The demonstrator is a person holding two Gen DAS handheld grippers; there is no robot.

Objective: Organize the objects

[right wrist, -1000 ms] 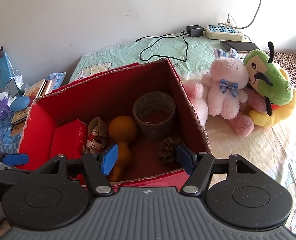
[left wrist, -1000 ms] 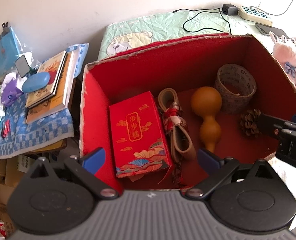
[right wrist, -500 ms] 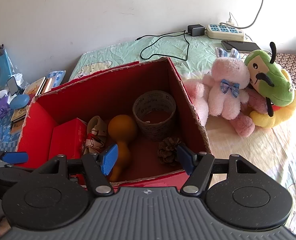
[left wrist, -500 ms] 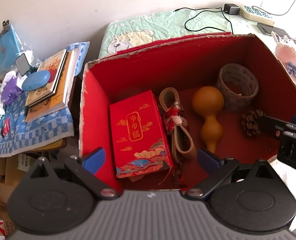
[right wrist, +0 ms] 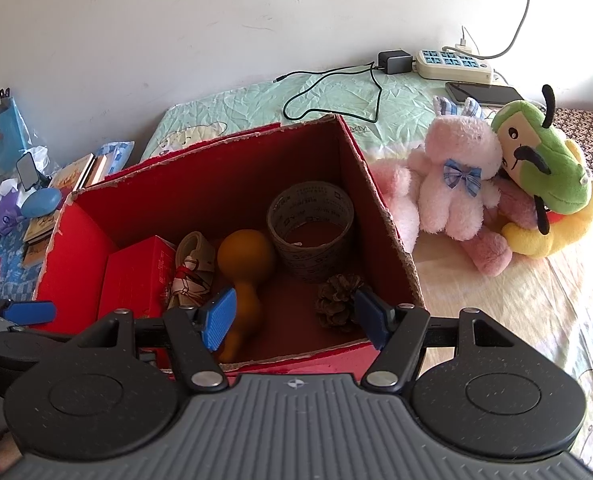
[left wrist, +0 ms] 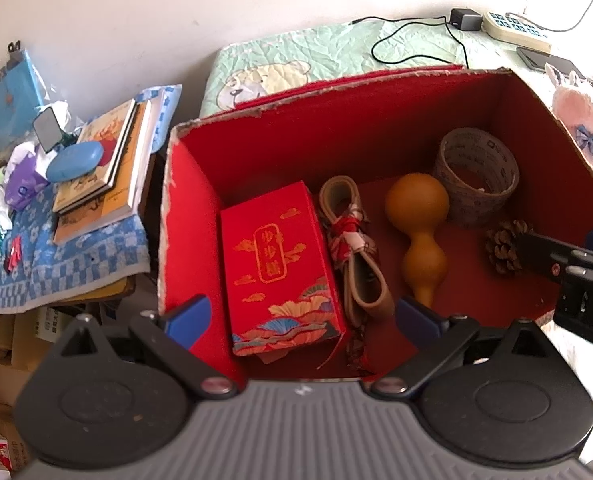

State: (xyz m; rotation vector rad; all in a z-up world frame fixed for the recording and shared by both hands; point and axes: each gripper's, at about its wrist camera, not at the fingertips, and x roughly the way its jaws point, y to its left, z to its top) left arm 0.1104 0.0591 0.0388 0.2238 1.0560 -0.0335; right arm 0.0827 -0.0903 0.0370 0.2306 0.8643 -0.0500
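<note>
An open red cardboard box [left wrist: 256, 148] [right wrist: 144, 184] stands on the bed. Inside lie a red gift box [left wrist: 280, 264] [right wrist: 136, 276], a tan strap tied with red ribbon [left wrist: 356, 248] [right wrist: 192, 264], an orange gourd [left wrist: 418, 216] [right wrist: 244, 264], a roll of tape [left wrist: 476, 176] [right wrist: 310, 228] and a pine cone [left wrist: 504, 246] [right wrist: 338, 300]. My left gripper [left wrist: 302, 320] is open and empty above the box's near left edge. My right gripper [right wrist: 296, 320] is open and empty above the near right edge, beside the pine cone.
A pink plush [right wrist: 456, 184] and a green and yellow plush [right wrist: 548, 184] lie right of the box. A power strip [right wrist: 452, 66], charger cable [right wrist: 336, 92] and phone [right wrist: 484, 94] lie at the back. Books [left wrist: 104, 168] and clutter sit on a blue cloth [left wrist: 76, 264] to the left.
Both grippers have drifted slightly; the box contents sit a little further right in the left wrist view. Nothing was taken hold of or let go.
</note>
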